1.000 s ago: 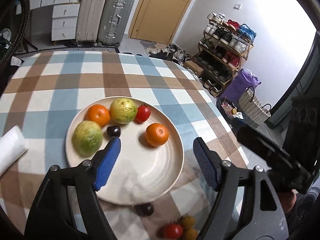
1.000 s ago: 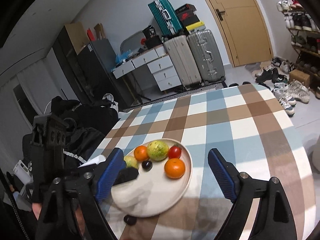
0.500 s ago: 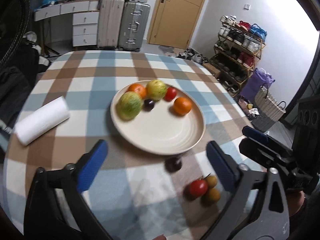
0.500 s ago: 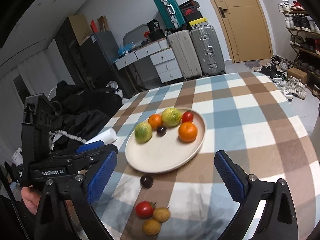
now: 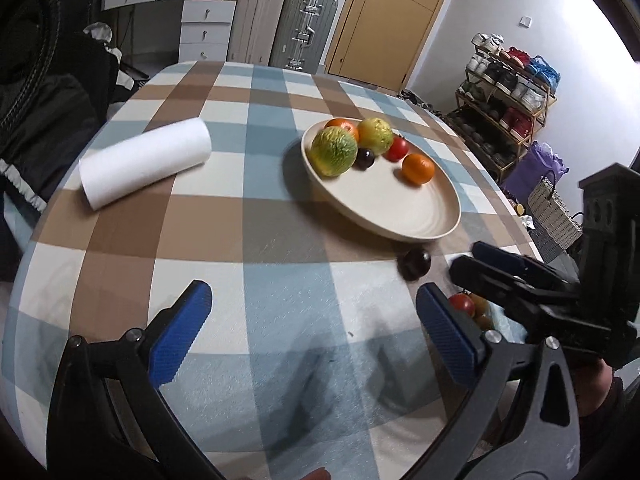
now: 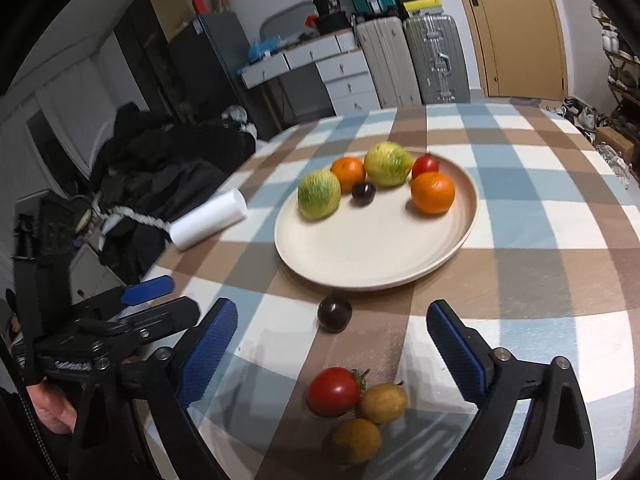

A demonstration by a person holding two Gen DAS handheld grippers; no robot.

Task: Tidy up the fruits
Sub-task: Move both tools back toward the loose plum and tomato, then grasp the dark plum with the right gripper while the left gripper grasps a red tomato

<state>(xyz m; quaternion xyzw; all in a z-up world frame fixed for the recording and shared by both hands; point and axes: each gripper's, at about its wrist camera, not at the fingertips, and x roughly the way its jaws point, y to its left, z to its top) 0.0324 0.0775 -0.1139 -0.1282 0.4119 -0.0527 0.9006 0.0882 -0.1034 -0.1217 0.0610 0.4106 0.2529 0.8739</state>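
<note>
A white paper roll (image 5: pixel 145 161) is lying on its side, left of the plate (image 6: pixel 360 256). Six fruits are sitting at the plate's far side. One dark plum (image 6: pixel 334 313), one red tomato (image 6: pixel 334 391) and two brown fruits (image 6: pixel 382 403) are lying nearer, on the checked cloth (image 5: pixel 280 312). The left gripper (image 5: pixel 312 340) is gaping, empty. The right gripper (image 6: pixel 336 356) is closing, nothing pinched.
</note>
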